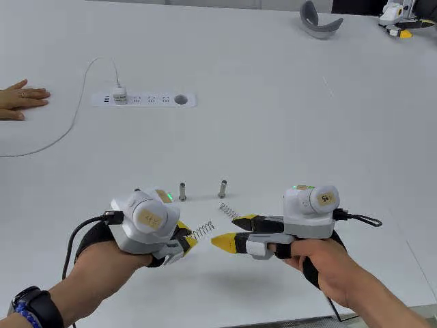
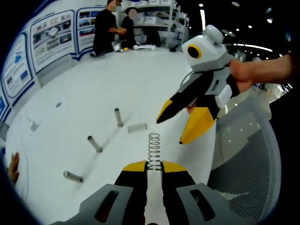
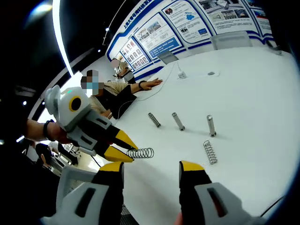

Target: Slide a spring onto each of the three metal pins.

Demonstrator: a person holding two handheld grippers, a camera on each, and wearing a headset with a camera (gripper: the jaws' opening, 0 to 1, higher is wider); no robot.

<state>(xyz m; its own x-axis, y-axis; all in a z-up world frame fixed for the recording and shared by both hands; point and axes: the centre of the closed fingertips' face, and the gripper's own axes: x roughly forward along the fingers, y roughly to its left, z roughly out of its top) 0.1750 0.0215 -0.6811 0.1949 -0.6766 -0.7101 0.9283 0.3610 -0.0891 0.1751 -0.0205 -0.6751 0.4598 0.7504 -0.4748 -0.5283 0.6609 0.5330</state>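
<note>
The left gripper sat low in the left hand. Its jaws were pinched together on one end of a spring, which stuck out past the yellow tips toward the other gripper. The left forearm came in from the lower left, with a dark band on the wrist. The right gripper, gripped in the right hand, pointed left with its jaws parted (the right gripper view showed a clear gap) and nothing between them. The two sets of tips faced each other, near but apart.
</note>
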